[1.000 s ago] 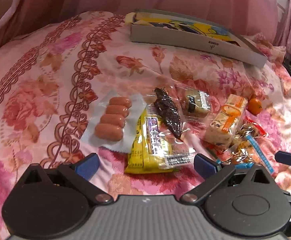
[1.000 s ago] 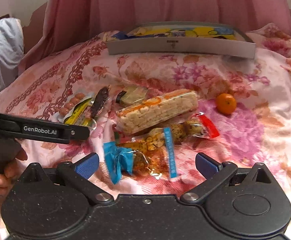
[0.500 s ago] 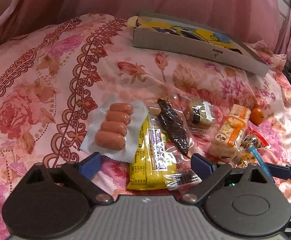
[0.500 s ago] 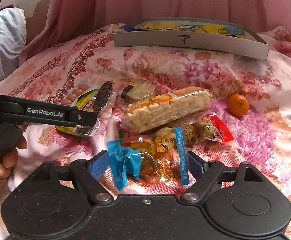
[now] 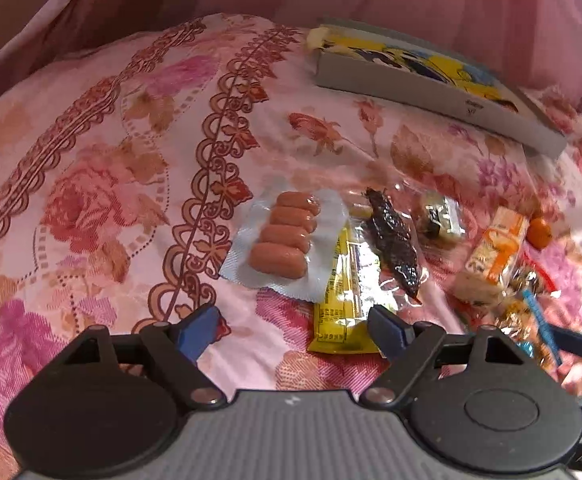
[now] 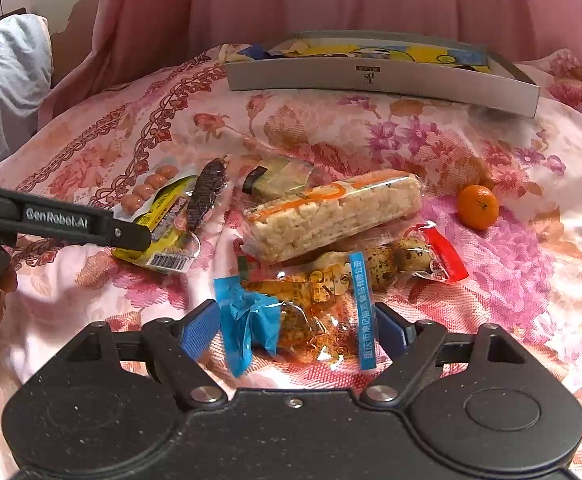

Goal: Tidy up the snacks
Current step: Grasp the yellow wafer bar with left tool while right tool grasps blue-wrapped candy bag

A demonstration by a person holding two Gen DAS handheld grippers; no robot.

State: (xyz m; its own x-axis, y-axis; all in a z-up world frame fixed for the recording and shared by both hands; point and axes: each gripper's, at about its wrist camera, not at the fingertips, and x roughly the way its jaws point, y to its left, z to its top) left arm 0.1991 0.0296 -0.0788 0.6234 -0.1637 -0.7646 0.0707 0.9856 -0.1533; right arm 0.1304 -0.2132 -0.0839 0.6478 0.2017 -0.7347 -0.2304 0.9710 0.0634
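The right gripper (image 6: pixel 297 330) is sitting spread around the blue-ended packet (image 6: pixel 291 320) at 6 o'clock on the bed (image 6: pixel 511 264). The left gripper (image 5: pixel 293 330) is hovering spread and empty, sausages (image 5: pixel 285 240) lying at 12 o'clock.

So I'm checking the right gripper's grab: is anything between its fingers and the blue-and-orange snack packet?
Nothing visible is. The right gripper is open, and the blue-and-orange snack packet already lies between its fingers on the floral bedspread. The quail-egg pack and rice-cracker bar lie beyond it; whether they overlap its far edge is unclear.
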